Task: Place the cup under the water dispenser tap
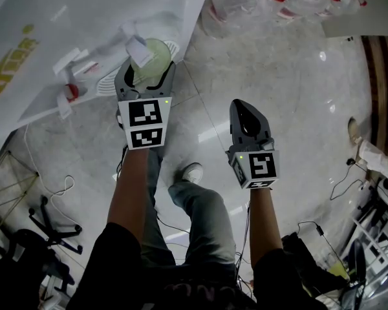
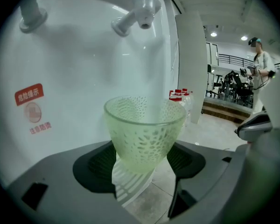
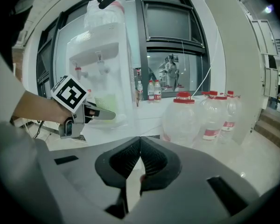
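Seemingly light, stiff and slick, the cup (image 2: 144, 132) is pinched low on its sides by the left gripper (image 2: 142, 162); the right gripper (image 3: 139, 164) is closed, empty.

One cup (image 2: 144, 134), two taps (image 2: 142, 7)

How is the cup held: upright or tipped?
Upright. The cup shows a level rim, opening upward, with the left gripper shut on its sides.

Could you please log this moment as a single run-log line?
left gripper: shut on cup | cup: held below tap | right gripper: shut, empty
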The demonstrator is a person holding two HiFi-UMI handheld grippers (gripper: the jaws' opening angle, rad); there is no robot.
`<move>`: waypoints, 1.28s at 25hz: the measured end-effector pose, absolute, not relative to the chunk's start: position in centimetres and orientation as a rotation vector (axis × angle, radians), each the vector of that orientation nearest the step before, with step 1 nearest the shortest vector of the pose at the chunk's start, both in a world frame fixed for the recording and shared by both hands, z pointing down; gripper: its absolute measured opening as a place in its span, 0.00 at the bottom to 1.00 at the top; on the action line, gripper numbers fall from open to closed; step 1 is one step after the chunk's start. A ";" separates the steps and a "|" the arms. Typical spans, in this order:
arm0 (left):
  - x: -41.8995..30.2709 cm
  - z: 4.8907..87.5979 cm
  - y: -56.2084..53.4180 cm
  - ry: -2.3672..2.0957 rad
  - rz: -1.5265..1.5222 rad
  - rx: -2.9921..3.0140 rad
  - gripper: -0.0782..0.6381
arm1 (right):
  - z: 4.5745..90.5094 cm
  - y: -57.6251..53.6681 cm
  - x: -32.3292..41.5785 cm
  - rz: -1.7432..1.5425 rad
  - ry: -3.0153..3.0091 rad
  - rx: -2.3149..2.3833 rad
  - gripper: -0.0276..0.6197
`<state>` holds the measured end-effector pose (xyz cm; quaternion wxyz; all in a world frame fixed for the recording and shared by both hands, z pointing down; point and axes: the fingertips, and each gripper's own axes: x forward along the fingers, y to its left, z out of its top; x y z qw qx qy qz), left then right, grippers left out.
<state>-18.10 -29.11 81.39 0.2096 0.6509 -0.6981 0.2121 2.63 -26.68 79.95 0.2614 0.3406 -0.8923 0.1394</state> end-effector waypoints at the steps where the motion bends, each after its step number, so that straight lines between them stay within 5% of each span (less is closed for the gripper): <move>1: -18.1 81.4 -29.0 -1.937 0.585 1.809 0.59 | 79.9 -26.7 2.6 0.375 -2.416 0.924 0.06; 28: -18.0 80.9 -25.8 -1.942 0.490 1.783 0.64 | 79.2 -25.1 3.3 0.386 -2.411 0.950 0.07; 32: -17.3 79.7 -24.5 -1.963 0.467 1.796 0.54 | 78.0 -25.0 3.2 0.378 -2.433 0.967 0.06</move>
